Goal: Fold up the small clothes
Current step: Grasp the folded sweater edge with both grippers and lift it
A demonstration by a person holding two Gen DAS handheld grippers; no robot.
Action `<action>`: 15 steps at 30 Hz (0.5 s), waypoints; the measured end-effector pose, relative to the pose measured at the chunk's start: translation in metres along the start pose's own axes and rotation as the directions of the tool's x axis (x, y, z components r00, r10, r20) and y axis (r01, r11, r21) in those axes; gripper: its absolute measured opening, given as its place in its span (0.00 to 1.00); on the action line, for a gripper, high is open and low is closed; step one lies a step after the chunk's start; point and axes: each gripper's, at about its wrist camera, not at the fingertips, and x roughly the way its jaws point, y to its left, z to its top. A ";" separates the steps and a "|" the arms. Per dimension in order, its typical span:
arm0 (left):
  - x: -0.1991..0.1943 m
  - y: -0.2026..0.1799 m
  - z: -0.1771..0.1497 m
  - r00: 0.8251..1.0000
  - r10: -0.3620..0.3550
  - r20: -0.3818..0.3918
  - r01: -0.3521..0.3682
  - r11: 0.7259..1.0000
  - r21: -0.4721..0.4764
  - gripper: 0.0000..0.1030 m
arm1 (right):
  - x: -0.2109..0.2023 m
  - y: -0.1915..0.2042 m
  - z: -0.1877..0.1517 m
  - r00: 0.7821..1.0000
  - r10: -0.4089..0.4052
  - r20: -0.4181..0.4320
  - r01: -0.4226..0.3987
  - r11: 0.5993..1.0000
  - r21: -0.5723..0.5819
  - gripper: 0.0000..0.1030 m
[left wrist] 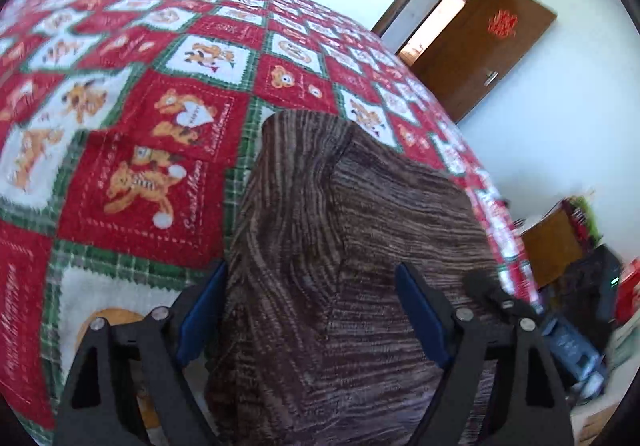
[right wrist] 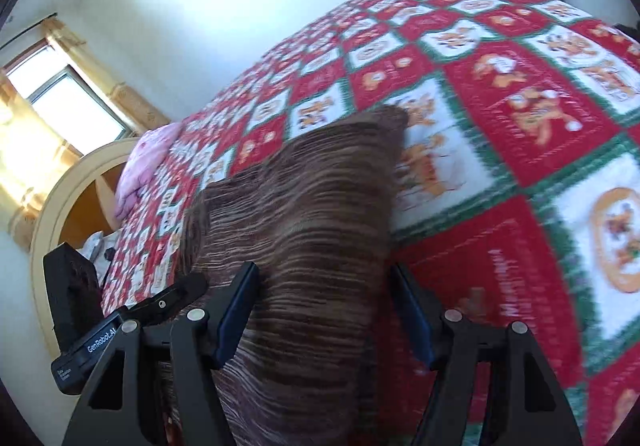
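Note:
A brown striped knit garment (left wrist: 340,230) lies on the red, white and green patchwork bedspread (left wrist: 132,150). In the left wrist view it is folded over, with an edge running down its middle. My left gripper (left wrist: 310,278) is open and sits low over the garment's near part, jaws wide on either side of it. In the right wrist view the same garment (right wrist: 304,214) stretches away from my right gripper (right wrist: 324,278), which is open with the cloth between its blue-padded fingers (right wrist: 240,310). The left gripper's body (right wrist: 100,330) shows at the left.
A pink bundle (right wrist: 140,166) lies at the far end of the bed by a curved headboard (right wrist: 52,214). A brown door (left wrist: 480,58) stands open in the white wall. Boxes and clutter (left wrist: 576,286) sit on the floor beside the bed.

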 end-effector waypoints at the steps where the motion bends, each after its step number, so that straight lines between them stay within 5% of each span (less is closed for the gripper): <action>1: -0.001 0.004 0.001 1.000 -0.016 -0.001 0.016 1.000 -0.010 0.80 | 0.004 0.006 -0.002 1.000 -0.006 -0.002 0.006 1.000 -0.027 0.66; 2: -0.002 0.007 0.000 1.000 -0.029 -0.006 0.029 0.999 -0.015 0.77 | 0.007 0.011 -0.004 1.000 -0.021 -0.009 0.021 0.998 -0.052 0.65; 4: -0.004 0.010 0.000 0.999 -0.038 -0.014 0.038 0.999 -0.015 0.69 | 0.014 0.023 -0.007 0.997 -0.077 -0.024 0.074 0.989 -0.125 0.45; 8: -0.001 0.020 -0.001 0.991 -0.123 -0.043 0.120 0.990 -0.072 0.29 | 0.014 0.033 -0.011 0.994 -0.110 -0.010 0.107 0.983 -0.152 0.30; 15: -0.013 0.003 -0.003 0.997 -0.077 -0.006 0.077 0.997 -0.028 0.24 | 0.001 0.061 -0.015 0.977 -0.208 0.054 0.215 0.940 -0.264 0.24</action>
